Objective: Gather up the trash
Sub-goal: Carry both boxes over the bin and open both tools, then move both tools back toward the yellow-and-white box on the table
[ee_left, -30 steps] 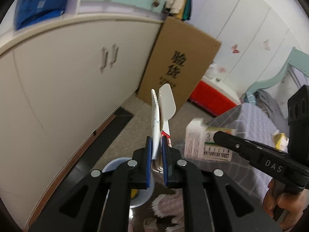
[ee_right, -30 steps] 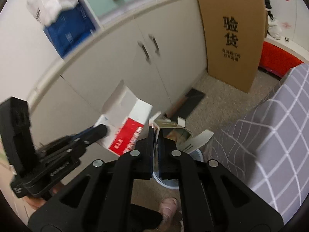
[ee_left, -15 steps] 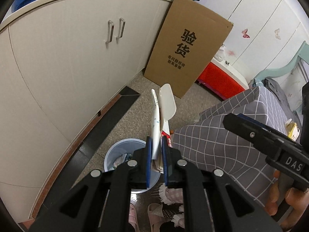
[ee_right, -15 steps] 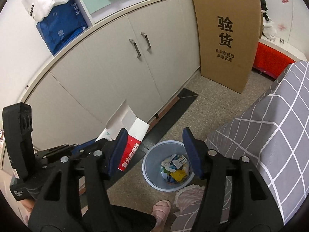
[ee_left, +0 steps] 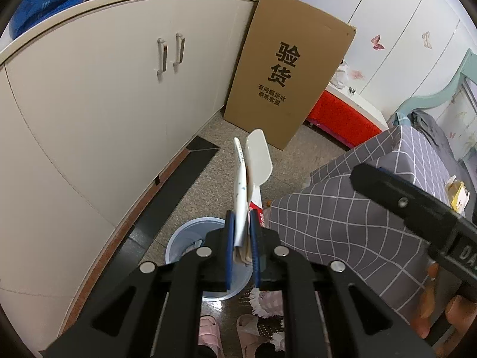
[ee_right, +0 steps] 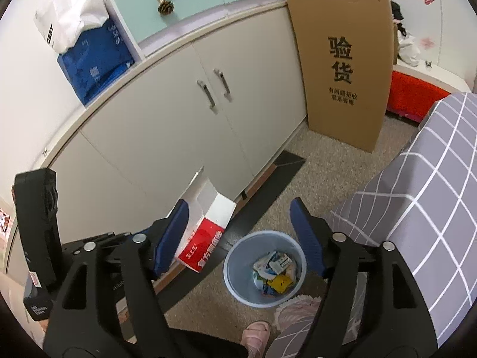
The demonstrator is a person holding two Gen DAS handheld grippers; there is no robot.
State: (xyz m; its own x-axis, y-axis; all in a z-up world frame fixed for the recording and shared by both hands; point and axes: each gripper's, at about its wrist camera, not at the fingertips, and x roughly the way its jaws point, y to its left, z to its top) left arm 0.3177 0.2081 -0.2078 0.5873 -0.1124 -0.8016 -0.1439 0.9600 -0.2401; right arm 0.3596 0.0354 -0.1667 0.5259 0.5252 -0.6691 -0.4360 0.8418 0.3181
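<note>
My left gripper (ee_left: 241, 223) is shut on a flattened white and red carton (ee_left: 242, 179), which sticks up and forward between its pads. It hangs just above the near rim of the light blue bin (ee_left: 179, 240) on the floor. In the right wrist view the same carton (ee_right: 208, 232) shows to the left of the bin (ee_right: 238, 289), which holds small cartons and a yellow wrapper (ee_right: 278, 282). My right gripper (ee_right: 238, 208) hovers above the bin, its jaws opening, with nothing between them. One of its fingers (ee_left: 387, 188) shows at the right of the left wrist view.
A cream cabinet (ee_right: 167, 149) runs along the left wall, with a black strip on the floor at its foot. A tall cardboard box (ee_right: 342, 68) leans at its far end. A grey checked bed cover (ee_right: 432, 208) borders the right. The person's slippered feet (ee_left: 259, 325) stand beside the bin.
My right gripper opened wide and the small carton it held now lies in the bin. My left gripper sank a little toward the bin, still gripping its carton.
</note>
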